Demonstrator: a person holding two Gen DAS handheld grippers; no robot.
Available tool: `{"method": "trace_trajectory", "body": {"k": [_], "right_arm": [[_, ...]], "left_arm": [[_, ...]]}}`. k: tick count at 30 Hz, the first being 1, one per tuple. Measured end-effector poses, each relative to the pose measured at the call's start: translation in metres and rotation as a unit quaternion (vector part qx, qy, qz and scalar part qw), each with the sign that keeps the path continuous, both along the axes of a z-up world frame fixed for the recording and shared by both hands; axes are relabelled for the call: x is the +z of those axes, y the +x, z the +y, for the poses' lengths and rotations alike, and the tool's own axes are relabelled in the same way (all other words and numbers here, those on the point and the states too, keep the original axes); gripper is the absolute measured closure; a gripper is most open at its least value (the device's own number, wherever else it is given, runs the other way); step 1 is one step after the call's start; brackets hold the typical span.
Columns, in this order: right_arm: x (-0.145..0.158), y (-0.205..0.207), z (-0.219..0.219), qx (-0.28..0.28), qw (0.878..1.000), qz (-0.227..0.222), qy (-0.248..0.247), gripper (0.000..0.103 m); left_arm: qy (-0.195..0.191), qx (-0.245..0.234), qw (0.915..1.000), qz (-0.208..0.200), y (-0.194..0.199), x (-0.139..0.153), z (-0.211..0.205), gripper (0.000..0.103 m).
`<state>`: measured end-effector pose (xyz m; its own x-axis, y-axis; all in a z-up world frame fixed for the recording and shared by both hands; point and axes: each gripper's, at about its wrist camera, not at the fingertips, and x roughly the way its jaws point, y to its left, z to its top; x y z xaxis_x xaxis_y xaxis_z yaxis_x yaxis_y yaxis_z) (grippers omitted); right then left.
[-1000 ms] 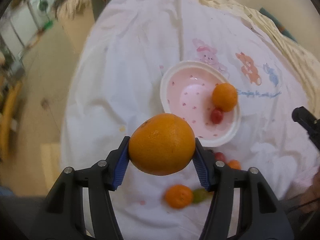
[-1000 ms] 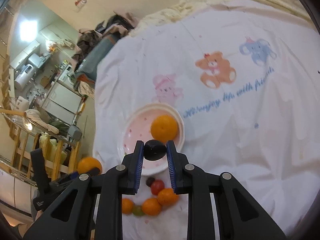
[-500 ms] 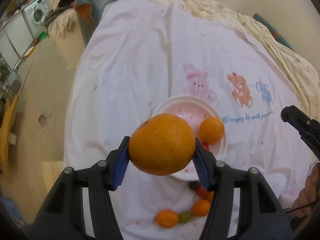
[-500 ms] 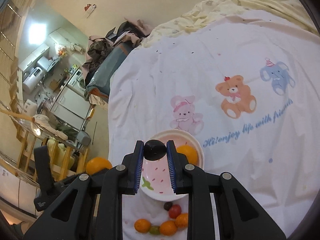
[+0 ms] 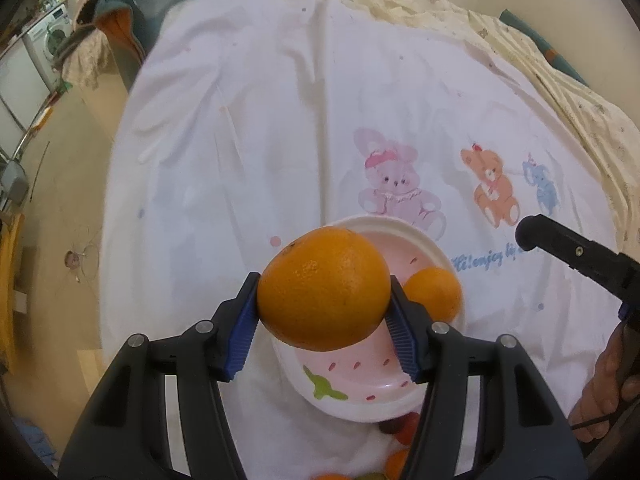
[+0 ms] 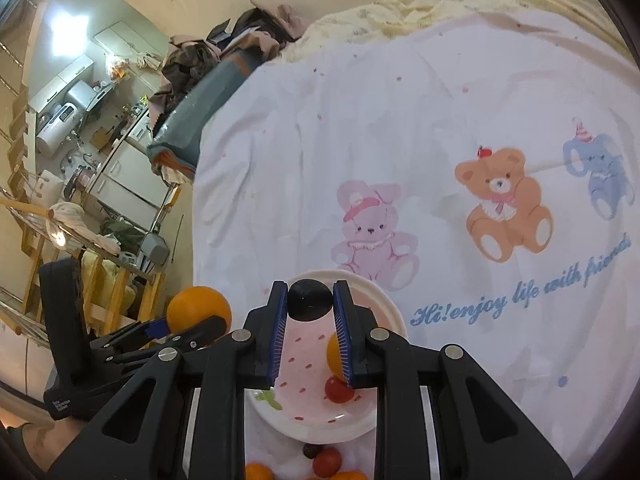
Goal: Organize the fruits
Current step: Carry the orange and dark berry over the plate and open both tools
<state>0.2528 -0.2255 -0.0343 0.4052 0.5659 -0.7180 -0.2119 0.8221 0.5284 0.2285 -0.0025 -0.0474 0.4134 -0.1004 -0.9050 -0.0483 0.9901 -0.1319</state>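
My left gripper [image 5: 324,324] pinches an orange [image 5: 323,289] and my right gripper [image 6: 310,332] a dark grape [image 6: 310,302], both above the pink bowl [image 6: 384,304]; I should lower each gently inside before letting go.

Plate [image 5: 404,225] nearer — fruit cluster [image 6: 320,462] at edge

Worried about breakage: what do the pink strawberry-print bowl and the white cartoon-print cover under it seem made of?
The pink strawberry-print bowl looks like glossy plastic or melamine, possibly glazed ceramic: smooth with soft highlights. The white cartoon-print cover looks like matte woven fabric: it wrinkles and creases.
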Motion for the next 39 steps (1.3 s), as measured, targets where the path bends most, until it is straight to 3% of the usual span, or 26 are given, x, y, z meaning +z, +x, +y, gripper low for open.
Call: {"method": "trace_trajectory", "body": {"k": [5, 13, 19, 39], "right_arm": [[-0.034, 0.007, -0.003, -0.013, 0.999, 0.042, 0.013, 0.078], [-0.059, 0.009, 0.012, 0.005, 0.997, 0.073, 0.002, 0.078], [-0.064, 0.009, 0.015, 0.008, 0.997, 0.074, -0.005, 0.078], [-0.064, 0.007, 0.023, 0.018, 0.997, 0.070, -0.007, 0.075]], "left_arm": [[-0.008, 0.001, 0.9997, 0.022, 0.007, -0.018, 0.001, 0.048], [-0.006, -0.024, 0.9984, 0.051, 0.013, -0.034, -0.010, 0.048], [-0.009, -0.038, 0.9952, 0.090, 0.010, -0.054, -0.016, 0.047], [0.023, -0.051, 0.9936, 0.099, 0.009, -0.069, -0.023, 0.045]]}}
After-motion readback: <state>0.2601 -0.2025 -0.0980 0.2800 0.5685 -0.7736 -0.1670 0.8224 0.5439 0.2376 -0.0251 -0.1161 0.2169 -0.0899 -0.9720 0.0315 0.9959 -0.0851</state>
